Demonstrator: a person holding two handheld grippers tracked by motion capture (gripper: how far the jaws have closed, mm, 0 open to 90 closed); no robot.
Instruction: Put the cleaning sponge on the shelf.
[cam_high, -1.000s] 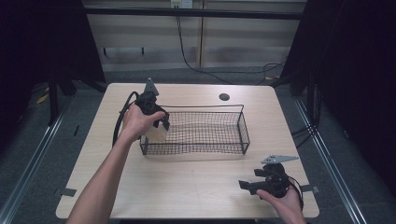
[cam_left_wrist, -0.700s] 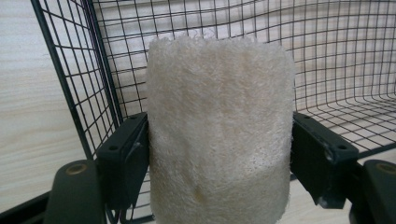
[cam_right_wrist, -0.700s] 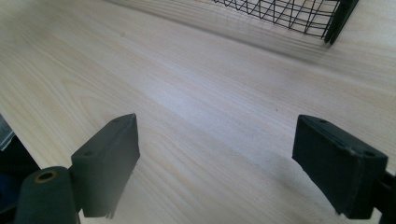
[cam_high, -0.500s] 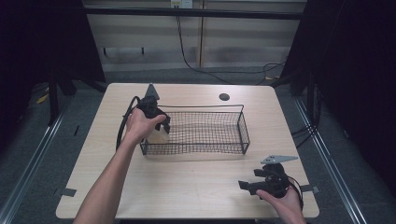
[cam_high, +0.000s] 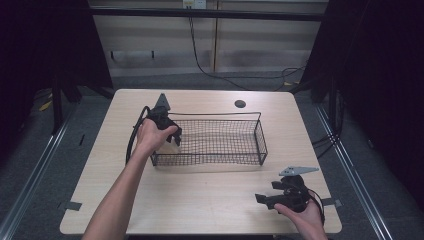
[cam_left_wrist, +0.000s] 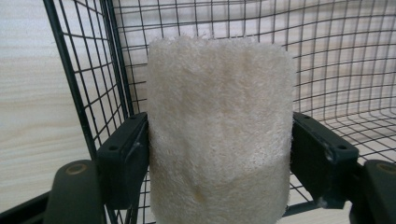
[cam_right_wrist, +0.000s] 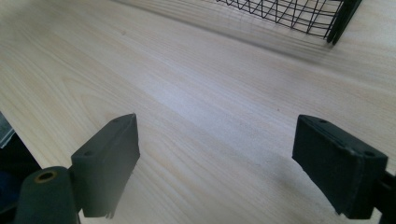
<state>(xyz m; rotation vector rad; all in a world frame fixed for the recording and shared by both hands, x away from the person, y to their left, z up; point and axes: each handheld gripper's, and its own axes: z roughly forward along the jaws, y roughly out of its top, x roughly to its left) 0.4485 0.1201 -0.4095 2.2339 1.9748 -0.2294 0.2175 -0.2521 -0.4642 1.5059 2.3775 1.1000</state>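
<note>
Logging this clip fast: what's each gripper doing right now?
Left gripper: shut on the loofah sponge, at the wire basket.
Right gripper: open, holding nothing, over the table.

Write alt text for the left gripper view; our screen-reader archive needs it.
A cream, coarse-fibred loofah sponge block is clamped upright between the left claw's two black jaws. Behind and around it stands a black wire mesh basket, resting on a pale wooden table.
</note>
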